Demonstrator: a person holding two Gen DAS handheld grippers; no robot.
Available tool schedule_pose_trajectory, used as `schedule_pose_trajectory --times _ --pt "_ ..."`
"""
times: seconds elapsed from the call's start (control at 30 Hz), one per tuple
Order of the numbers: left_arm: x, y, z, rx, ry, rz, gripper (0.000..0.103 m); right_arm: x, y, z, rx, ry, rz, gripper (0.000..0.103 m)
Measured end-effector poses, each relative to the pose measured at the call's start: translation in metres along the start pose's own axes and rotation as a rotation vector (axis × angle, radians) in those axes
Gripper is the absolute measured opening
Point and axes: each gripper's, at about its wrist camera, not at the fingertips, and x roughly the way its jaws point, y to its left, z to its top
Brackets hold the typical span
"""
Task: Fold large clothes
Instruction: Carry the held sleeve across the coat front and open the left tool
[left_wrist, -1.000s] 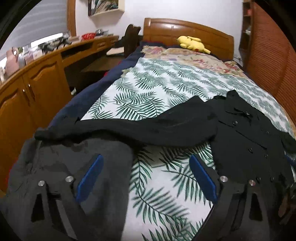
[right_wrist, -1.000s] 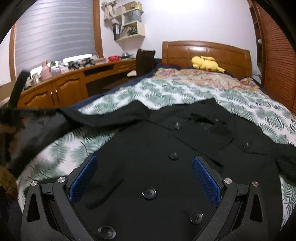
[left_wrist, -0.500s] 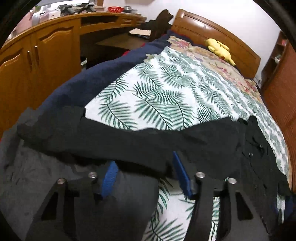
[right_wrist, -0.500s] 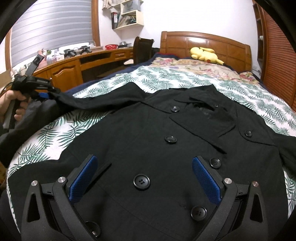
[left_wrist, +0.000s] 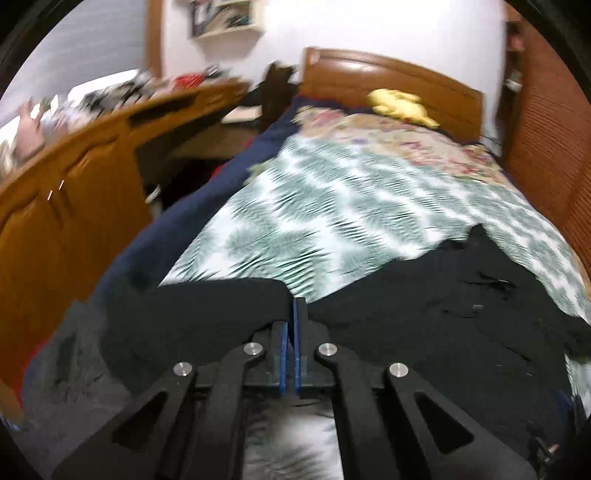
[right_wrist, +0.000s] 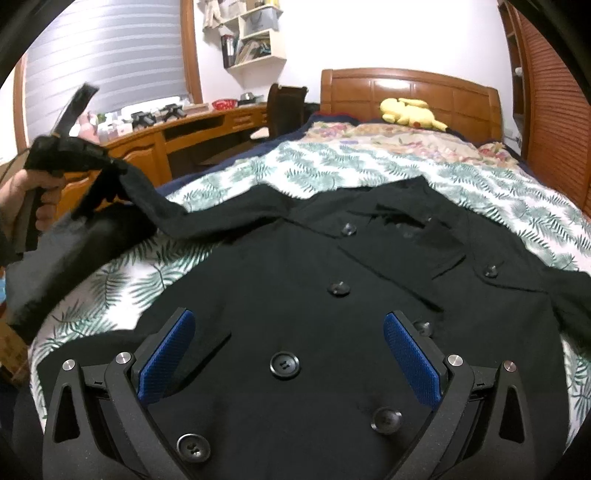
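A black buttoned coat (right_wrist: 295, 295) lies spread on a bed with a green fern-print cover (right_wrist: 332, 166) and wooden headboard (right_wrist: 406, 88), its sleeve (right_wrist: 155, 199) lifted, clamped in the left gripper (left_wrist: 290, 325), while the right gripper (right_wrist: 288, 347) hovers spread, grasping nothing.

Motion blur smears the left wrist view: the bedspread (left_wrist: 369, 206) pattern and the clutter on the counter (left_wrist: 110, 110) are unreadable. The coat (right_wrist: 295, 295) hem runs off the bottom edge.

Dim indoor light — left wrist view seemingly motion-blurred, edges fisheye-warped
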Motion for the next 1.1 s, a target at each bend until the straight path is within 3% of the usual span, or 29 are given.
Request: schedule_pose_trajectory --times 0.23,0.47,0.7,0.77,0.93,1.1 --pt "-0.052 -0.117 0.012 0.183 -0.059 -0.129 0.000 -0.038 -0.038 0.019 0.063 -0.060 -0.012 0.103" --pt "-0.066 -0.177 -0.020 0.283 -0.032 -0.167 0.000 -0.055 -0.083 0.014 0.149 -0.067 -0.054 0.103" --pt "-0.070 -0.188 -0.074 0.342 0.038 -0.216 0.007 -0.053 -0.082 0.009 0.141 -0.048 -0.061 0.103" --pt "-0.074 -0.187 -0.089 0.347 0.051 -0.237 0.014 -0.051 -0.079 0.009 0.132 -0.045 -0.063 0.103" --pt "-0.084 -0.174 -0.121 0.319 0.068 -0.278 0.026 -0.045 -0.072 0.009 0.113 -0.033 -0.062 0.103" --pt "-0.085 -0.150 -0.153 0.253 0.123 -0.317 0.030 -0.039 -0.062 0.007 0.092 -0.020 -0.054 0.103"
